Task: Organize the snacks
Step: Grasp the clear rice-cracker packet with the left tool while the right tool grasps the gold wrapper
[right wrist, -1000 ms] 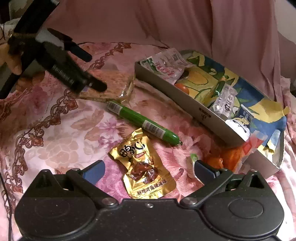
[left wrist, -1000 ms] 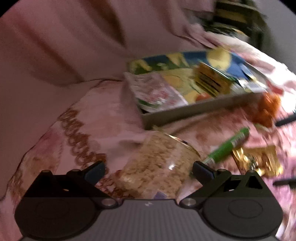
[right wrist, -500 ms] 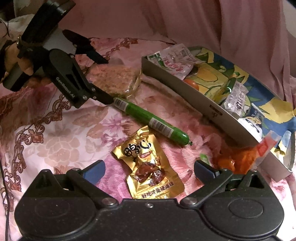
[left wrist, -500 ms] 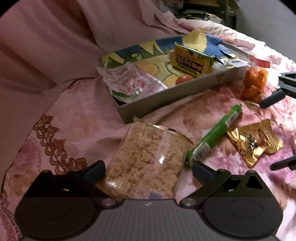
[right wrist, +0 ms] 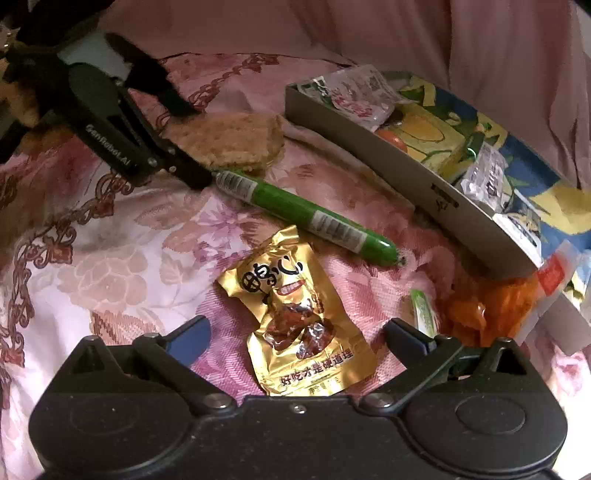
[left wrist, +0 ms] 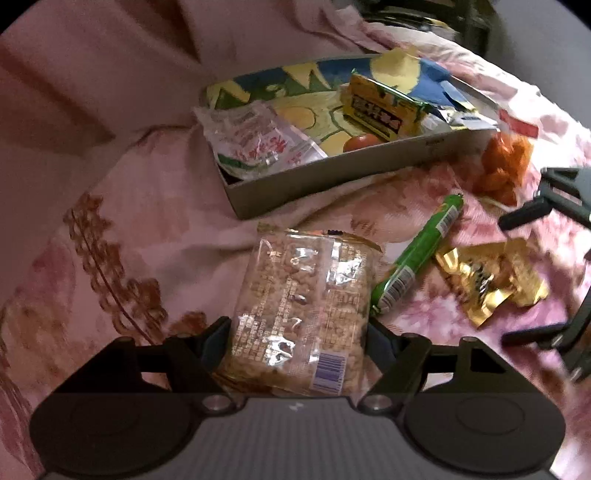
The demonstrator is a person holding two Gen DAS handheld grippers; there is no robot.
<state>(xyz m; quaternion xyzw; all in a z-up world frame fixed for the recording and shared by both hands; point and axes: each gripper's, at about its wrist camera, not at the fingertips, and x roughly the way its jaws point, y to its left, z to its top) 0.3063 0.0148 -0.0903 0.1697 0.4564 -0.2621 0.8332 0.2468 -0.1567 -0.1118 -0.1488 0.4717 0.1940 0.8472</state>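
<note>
A clear bag of puffed-grain snack [left wrist: 303, 314] lies on the pink floral cloth, and my left gripper [left wrist: 297, 338] has both fingers against its sides, closed on it; it also shows in the right wrist view [right wrist: 229, 138]. A green sausage stick [left wrist: 417, 262] [right wrist: 303, 214] lies beside it. A gold foil packet [right wrist: 295, 317] [left wrist: 491, 280] lies between the open fingers of my right gripper [right wrist: 295, 339], which is empty. A shallow cardboard box [left wrist: 332, 177] [right wrist: 406, 173] holds several snack packets. An orange snack bag [right wrist: 491, 306] [left wrist: 506, 166] lies by the box's end.
The pink floral cloth [right wrist: 110, 266] is soft and wrinkled, with pink fabric rising behind the box. My right gripper's fingers [left wrist: 524, 218] show at the right edge of the left wrist view. Dark furniture stands far back [left wrist: 424, 14].
My left gripper has moved forward over the puffed-grain bag and closed on its sides. My right gripper has edged forward toward the gold packet, still open.
</note>
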